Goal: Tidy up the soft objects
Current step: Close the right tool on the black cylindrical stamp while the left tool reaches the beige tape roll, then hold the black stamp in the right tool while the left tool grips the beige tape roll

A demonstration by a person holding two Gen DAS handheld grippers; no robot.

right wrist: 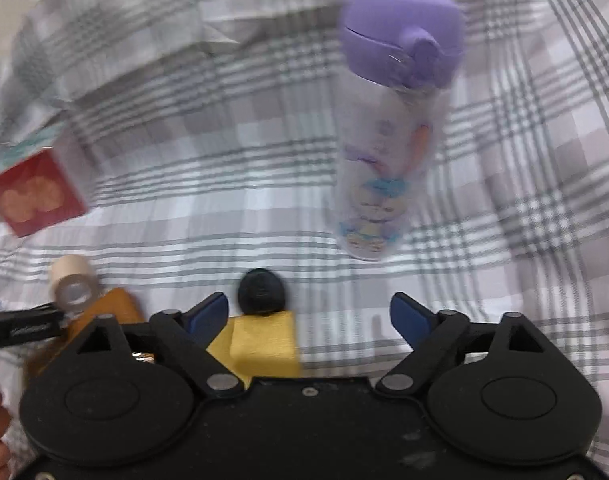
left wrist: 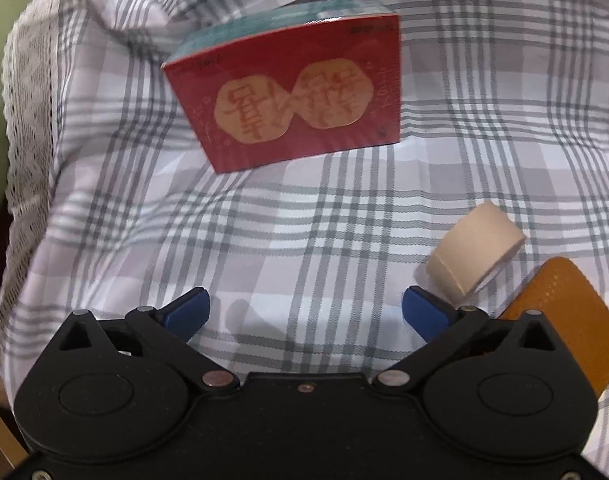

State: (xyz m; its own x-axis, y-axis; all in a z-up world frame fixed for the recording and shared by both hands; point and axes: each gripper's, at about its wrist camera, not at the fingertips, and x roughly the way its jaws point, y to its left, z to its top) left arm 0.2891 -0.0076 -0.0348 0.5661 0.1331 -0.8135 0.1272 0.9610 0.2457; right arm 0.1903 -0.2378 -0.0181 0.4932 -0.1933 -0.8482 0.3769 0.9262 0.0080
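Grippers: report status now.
Left gripper open, empty. Right gripper open, empty. Red box ahead of left; tape roll beside its finger.

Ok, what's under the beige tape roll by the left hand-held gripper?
The beige tape roll lies on the plaid cloth, beside an orange pad. The patch beneath the roll is hidden.

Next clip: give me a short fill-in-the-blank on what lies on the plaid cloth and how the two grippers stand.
1. The box lying on the plaid cloth has a face coloured ____.
2. The bottle has a lid coloured ____.
3. Nothing sits between the fingertips of the left gripper, whose jaws stand ____.
4. In the left wrist view, the beige tape roll lies beside the left gripper's ____ finger.

Missing words: red; purple; open; right
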